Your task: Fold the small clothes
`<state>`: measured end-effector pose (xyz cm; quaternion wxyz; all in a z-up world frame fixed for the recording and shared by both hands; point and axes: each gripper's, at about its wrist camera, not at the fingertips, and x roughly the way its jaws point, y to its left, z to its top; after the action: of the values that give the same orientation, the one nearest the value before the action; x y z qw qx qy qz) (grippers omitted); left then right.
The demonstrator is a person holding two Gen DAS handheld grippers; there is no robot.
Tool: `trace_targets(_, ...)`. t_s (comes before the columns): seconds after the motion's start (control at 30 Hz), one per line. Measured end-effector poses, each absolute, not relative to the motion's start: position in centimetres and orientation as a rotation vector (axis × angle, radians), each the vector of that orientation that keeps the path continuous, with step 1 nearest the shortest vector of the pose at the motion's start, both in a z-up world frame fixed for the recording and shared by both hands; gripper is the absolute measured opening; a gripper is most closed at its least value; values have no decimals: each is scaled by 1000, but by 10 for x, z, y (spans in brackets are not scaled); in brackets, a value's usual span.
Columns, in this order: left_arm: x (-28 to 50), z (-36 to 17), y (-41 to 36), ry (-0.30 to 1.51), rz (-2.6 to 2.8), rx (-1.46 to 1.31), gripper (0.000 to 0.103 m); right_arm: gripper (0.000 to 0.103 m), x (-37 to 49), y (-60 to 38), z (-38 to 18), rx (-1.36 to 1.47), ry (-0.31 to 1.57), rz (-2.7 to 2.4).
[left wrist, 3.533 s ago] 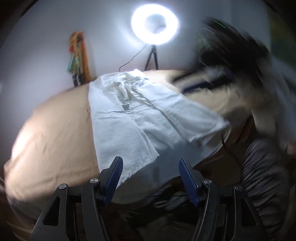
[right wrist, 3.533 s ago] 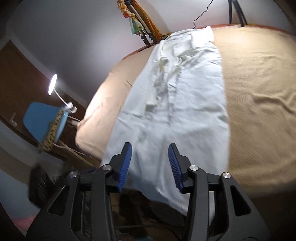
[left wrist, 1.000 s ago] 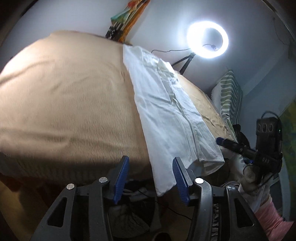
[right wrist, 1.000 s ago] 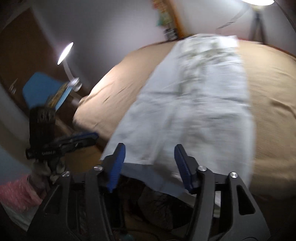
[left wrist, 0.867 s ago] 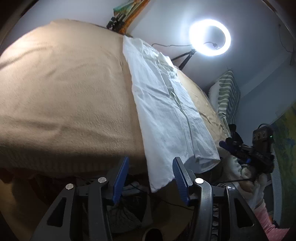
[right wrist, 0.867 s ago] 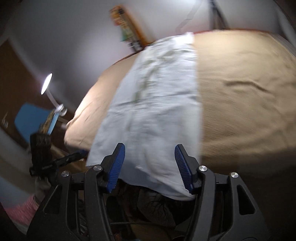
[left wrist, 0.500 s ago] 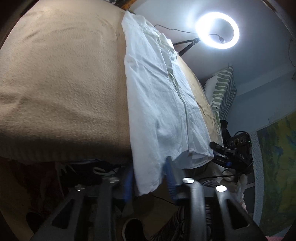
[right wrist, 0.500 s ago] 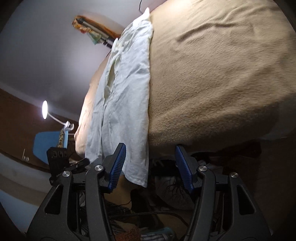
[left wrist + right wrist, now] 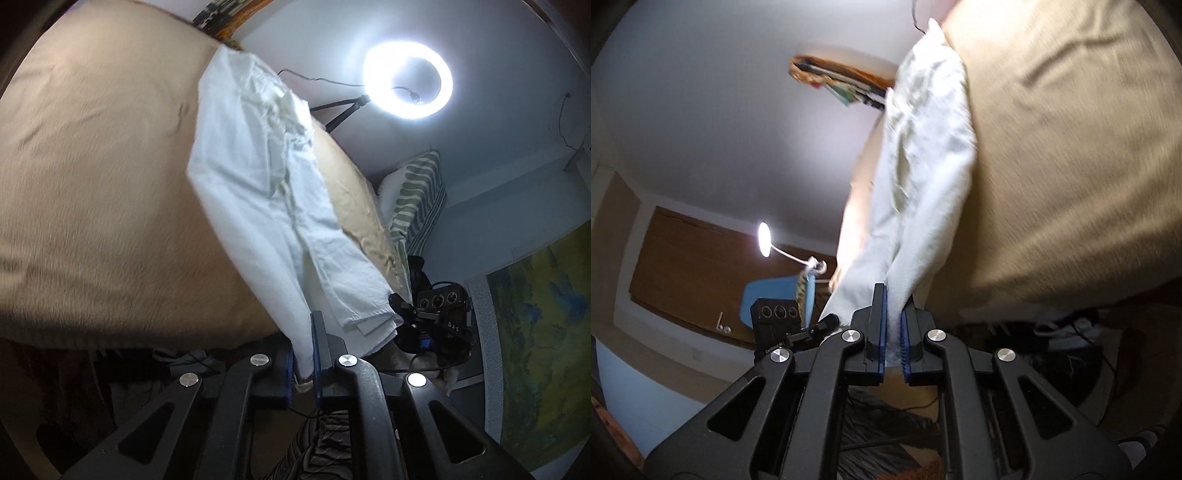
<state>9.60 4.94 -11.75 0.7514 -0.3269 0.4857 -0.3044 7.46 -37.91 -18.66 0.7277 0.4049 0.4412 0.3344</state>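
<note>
White shorts (image 9: 258, 184) lie lengthwise on the tan bed (image 9: 92, 184), with their leg hems hanging over the near edge. My left gripper (image 9: 303, 354) is shut on the hem corner of one leg. In the right wrist view the same white shorts (image 9: 923, 166) run up the tan bed (image 9: 1071, 147), and my right gripper (image 9: 894, 339) is shut on the other hem corner. Each gripper shows in the other's view, the right one (image 9: 413, 314) and the left one (image 9: 812, 328), both at the bed's near edge.
A lit ring light (image 9: 408, 79) on a tripod stands behind the bed. A green striped pillow (image 9: 417, 199) lies at the bed's right side. A desk lamp (image 9: 764, 240) and a blue chair (image 9: 775, 299) stand to the left. Dark clutter lies under the bed edge.
Both grippers came down to the bed's near edge and closed on the hem corners of the shorts. They were open half a second ago.
</note>
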Motion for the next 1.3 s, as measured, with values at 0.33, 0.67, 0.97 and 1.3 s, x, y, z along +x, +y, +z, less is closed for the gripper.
trace_targets(0.33,148,-67,41,967,-618,-692,4,8,121,-373,-147,900,886,671)
trace_targets(0.67,239,-63,48,961,-544,-706,4,8,209,-352,-134,868,899,533)
trace_targets(0.97,309,-105,58,1032,-459,-707,4,8,275,-333,-157,793,978,430)
trace_targets(1.3,326,-113,68,984,-393,-650,38,17,295,-340,-169,791,1022,401)
